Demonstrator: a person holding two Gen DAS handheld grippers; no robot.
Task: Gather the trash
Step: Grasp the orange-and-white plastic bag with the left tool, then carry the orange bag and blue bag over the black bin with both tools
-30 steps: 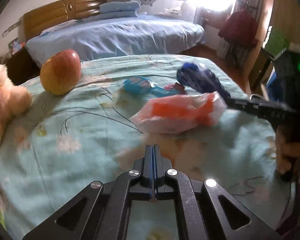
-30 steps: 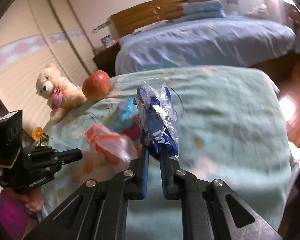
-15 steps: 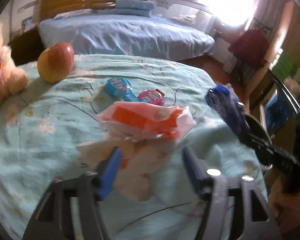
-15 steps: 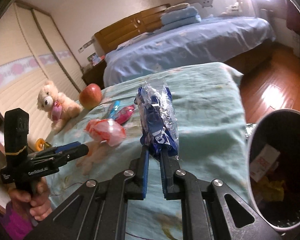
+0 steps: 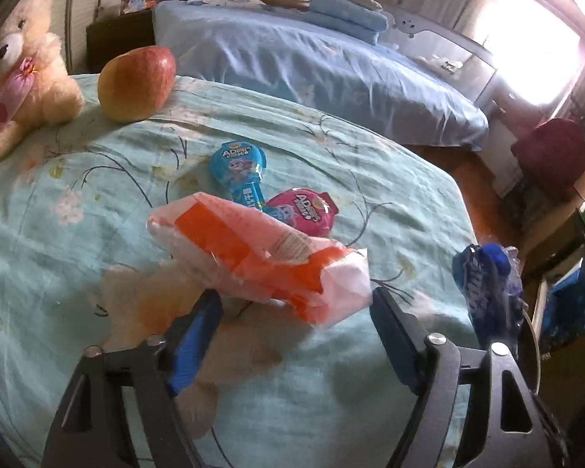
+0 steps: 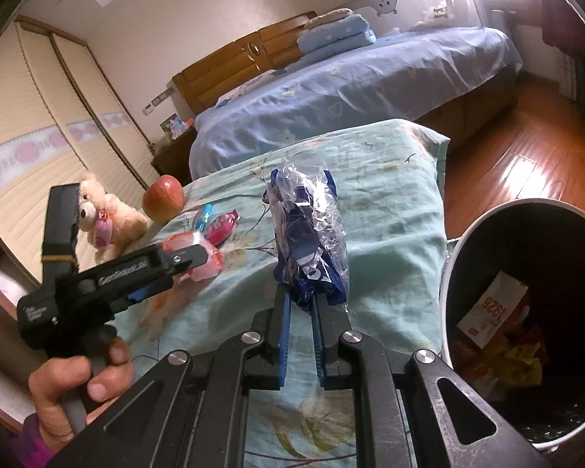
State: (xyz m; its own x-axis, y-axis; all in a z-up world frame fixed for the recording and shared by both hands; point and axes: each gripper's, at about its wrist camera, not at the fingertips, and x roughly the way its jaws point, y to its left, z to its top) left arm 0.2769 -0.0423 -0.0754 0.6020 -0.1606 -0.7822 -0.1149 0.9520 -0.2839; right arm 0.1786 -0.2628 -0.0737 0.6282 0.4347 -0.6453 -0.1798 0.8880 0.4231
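My right gripper (image 6: pixel 301 304) is shut on a crumpled blue wrapper (image 6: pixel 310 234) and holds it upright above the bed's right side, left of a round trash bin (image 6: pixel 460 249) with litter inside. The wrapper also shows in the left wrist view (image 5: pixel 487 288). My left gripper (image 5: pixel 292 312) is open, its blue fingers on either side of the near end of an orange-and-white plastic wrapper (image 5: pixel 261 257) lying on the teal bedspread (image 5: pixel 58 234). A blue candy packet (image 5: pixel 240 167) and a pink one (image 5: pixel 304 210) lie just behind it.
An apple (image 5: pixel 136 82) and a cream teddy bear (image 5: pixel 23 78) sit at the bed's far left. A second bed with blue sheets (image 5: pixel 312 62) stands behind. Wooden floor (image 6: pixel 526 163) lies right of the bed, by the bin.
My left gripper opened from shut and moved in around the orange wrapper. My right gripper carried the blue wrapper rightward, and the trash bin came into view beside it.
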